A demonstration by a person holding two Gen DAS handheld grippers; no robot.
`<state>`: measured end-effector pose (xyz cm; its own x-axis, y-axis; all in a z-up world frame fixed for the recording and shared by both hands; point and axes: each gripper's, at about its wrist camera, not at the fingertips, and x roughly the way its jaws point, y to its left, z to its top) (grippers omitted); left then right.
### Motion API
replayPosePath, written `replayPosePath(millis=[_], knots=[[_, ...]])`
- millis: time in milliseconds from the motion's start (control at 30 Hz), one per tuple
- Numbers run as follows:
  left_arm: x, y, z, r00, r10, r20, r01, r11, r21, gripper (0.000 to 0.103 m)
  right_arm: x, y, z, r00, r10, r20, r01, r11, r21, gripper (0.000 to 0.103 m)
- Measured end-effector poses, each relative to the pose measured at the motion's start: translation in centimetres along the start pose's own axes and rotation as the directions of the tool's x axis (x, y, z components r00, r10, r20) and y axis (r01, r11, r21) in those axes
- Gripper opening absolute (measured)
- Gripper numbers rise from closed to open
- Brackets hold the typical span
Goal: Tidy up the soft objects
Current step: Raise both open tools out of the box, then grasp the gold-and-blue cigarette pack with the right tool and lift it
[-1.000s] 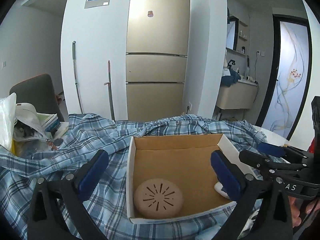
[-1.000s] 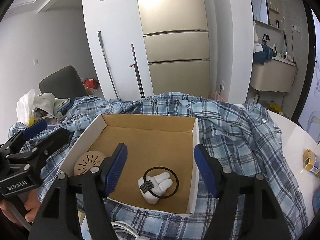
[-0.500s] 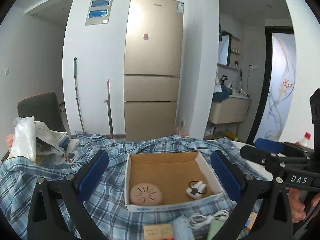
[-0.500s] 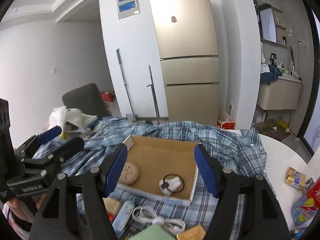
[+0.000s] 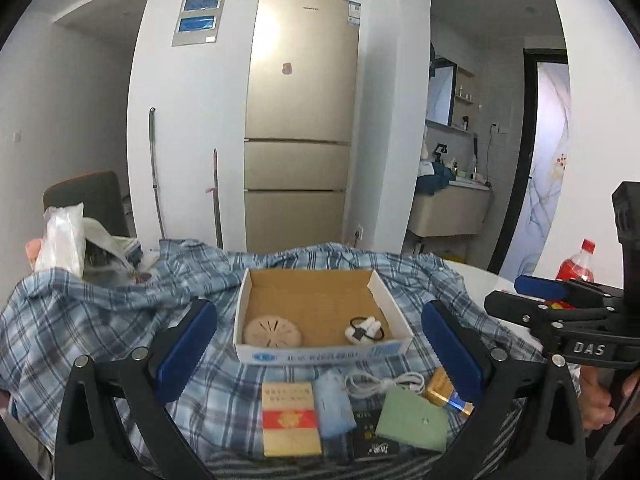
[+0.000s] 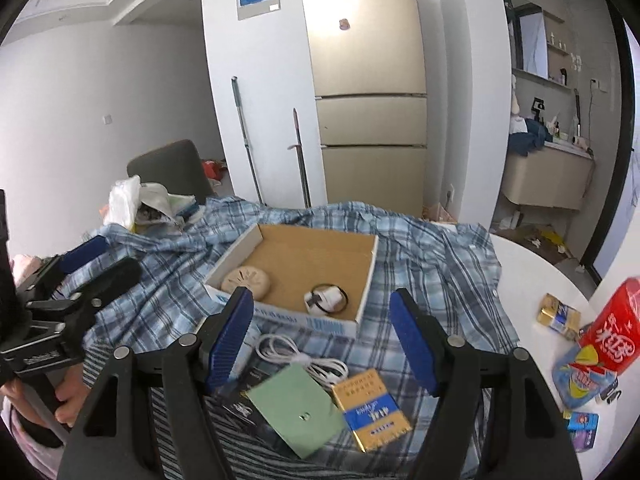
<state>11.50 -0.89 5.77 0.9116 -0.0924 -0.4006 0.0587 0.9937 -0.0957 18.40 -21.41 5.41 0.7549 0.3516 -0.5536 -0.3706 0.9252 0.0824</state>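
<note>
A shallow cardboard box (image 5: 320,350) (image 6: 370,276) sits on a blue plaid shirt (image 5: 100,320) (image 6: 440,264) spread over the table. In the box lie a round beige soft pad (image 5: 272,331) (image 6: 246,280) and a small white soft toy with a black ring (image 5: 363,330) (image 6: 325,298). My left gripper (image 5: 318,350) is open and empty, held back from the box over small items. My right gripper (image 6: 322,334) is open and empty, also short of the box. Each gripper shows in the other's view.
In front of the box lie a red-and-yellow packet (image 5: 290,420), a white cable (image 6: 300,356), a green pouch (image 6: 296,404) and a yellow-blue packet (image 6: 370,406). A red bottle (image 5: 576,266) and snack packs (image 6: 580,376) sit right. Bags (image 6: 136,202) pile at left.
Both grippers have pulled back and up from the box, so it looks smaller and the items in front of it have come into view. Both stay open.
</note>
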Motion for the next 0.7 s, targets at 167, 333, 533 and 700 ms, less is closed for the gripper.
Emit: replayPosePath(millis=[167, 333, 533, 700], knots=[[1.4, 0.1, -2.0, 0.998, 0.009, -0.055, -0.01, 1.0, -0.018, 0.103, 3.4, -1.6, -2.2, 0.998, 0.012, -0.062, -0.011, 1.0, 0.01, 0.07], [3.2, 0.8, -3.5, 0.996, 0.018, -0.087, -0.021, 0.999, -0.026, 0.103, 5.7, -3.3, -4.1, 0.993, 0.038, -0.109, -0.03, 0.997, 0.069, 0.07], [5.8, 2.3, -5.5, 0.987, 0.019, -0.161, -0.027, 0.998, -0.048, 0.103, 6.9, -4.7, -5.0, 0.985, 0.003, -0.172, 0.008, 0.998, 0.063, 0.07], [6.1, 1.8, -6.2, 0.984, 0.004, -0.177, -0.009, 1.0, -0.025, 0.103, 7.8, -6.2, -5.8, 0.963, -0.02, -0.267, 0.028, 0.999, 0.026, 0.07]])
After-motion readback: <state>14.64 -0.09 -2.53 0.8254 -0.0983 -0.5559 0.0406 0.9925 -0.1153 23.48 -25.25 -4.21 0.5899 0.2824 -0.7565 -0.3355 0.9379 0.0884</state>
